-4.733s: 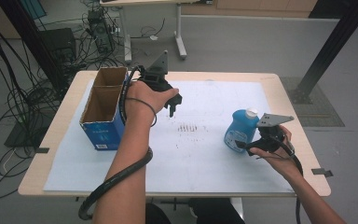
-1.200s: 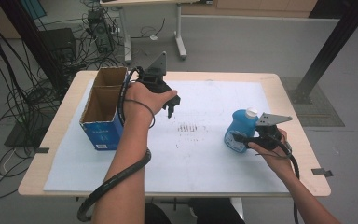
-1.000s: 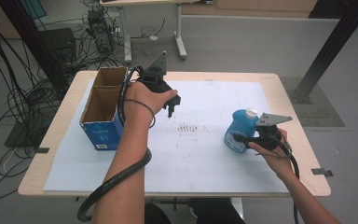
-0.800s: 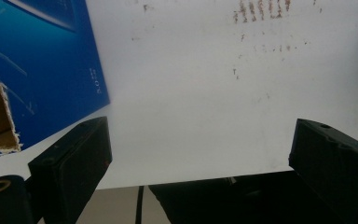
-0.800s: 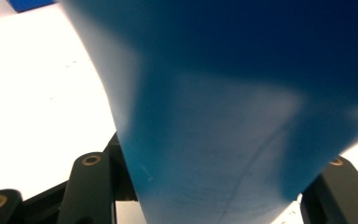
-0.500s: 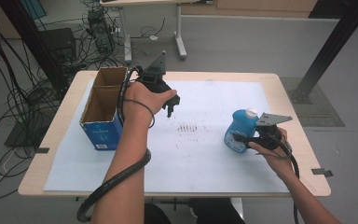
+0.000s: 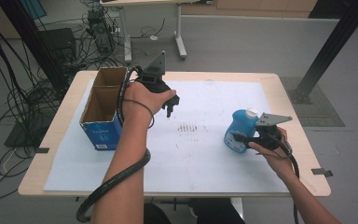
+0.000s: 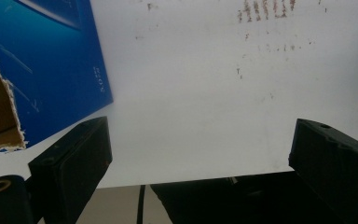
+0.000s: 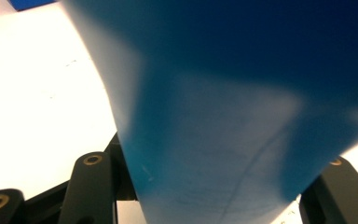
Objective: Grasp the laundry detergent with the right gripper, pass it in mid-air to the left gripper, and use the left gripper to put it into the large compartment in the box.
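The tabletop (image 7: 65, 116) is a pale wooden slab, and a white paper sheet (image 7: 200, 158) covers most of it, marked near its middle with a patch of small brownish smudges (image 7: 189, 127). On the sheet's left part stands an open cardboard box (image 7: 101, 109), blue on the outside and brown inside, with its top flaps gone. The person's left forearm reaches across the sheet just beside this box, and the left gripper (image 7: 171, 106) hangs above the paper with its tips pointing down. In the left gripper view its jaws stand spread wide with nothing but bare paper between them, and the box's blue wall (image 8: 51, 56) lies off to one side. On the sheet's right part stands a blue bottle (image 7: 239, 131) with a white cap, upright, well apart from the box. The right gripper (image 7: 240, 140) meets it from the side, its jaws pinching the bottle's lower body. In the right gripper view the blue bottle (image 9: 223, 116) rises between the two black jaws.
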### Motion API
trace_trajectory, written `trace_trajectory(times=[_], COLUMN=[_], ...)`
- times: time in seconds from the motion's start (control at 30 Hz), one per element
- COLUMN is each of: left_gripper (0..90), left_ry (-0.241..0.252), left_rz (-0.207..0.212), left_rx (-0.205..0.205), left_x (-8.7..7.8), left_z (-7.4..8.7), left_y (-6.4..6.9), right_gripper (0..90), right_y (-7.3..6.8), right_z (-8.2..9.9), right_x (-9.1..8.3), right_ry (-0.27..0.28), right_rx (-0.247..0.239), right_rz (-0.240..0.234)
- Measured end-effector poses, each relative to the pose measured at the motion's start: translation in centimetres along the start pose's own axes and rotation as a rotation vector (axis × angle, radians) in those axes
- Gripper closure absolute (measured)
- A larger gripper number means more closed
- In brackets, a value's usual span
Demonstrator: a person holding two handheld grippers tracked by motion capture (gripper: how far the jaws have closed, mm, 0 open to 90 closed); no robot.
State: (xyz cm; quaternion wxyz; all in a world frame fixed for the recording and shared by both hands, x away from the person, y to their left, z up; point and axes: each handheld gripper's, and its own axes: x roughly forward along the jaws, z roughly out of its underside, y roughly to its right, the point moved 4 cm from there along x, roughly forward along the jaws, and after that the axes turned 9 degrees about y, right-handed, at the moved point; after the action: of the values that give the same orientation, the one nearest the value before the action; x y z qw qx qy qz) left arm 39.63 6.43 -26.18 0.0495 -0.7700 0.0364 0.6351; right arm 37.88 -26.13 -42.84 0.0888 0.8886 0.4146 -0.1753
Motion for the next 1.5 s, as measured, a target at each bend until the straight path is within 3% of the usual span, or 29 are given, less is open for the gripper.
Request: trace_trajectory(times=[1.5], left_gripper=[6.1], left_ry=[-0.003], left_rz=[-0.005], left_rx=[0.002], left_x=[0.0], left_z=[0.04], left_y=[-0.06], right_gripper=[45.1], right_y=[-0.06], right_z=[0.02], right_x=[-0.02], right_ry=[0.002], right_rx=[0.007], right_rz=[0.008])
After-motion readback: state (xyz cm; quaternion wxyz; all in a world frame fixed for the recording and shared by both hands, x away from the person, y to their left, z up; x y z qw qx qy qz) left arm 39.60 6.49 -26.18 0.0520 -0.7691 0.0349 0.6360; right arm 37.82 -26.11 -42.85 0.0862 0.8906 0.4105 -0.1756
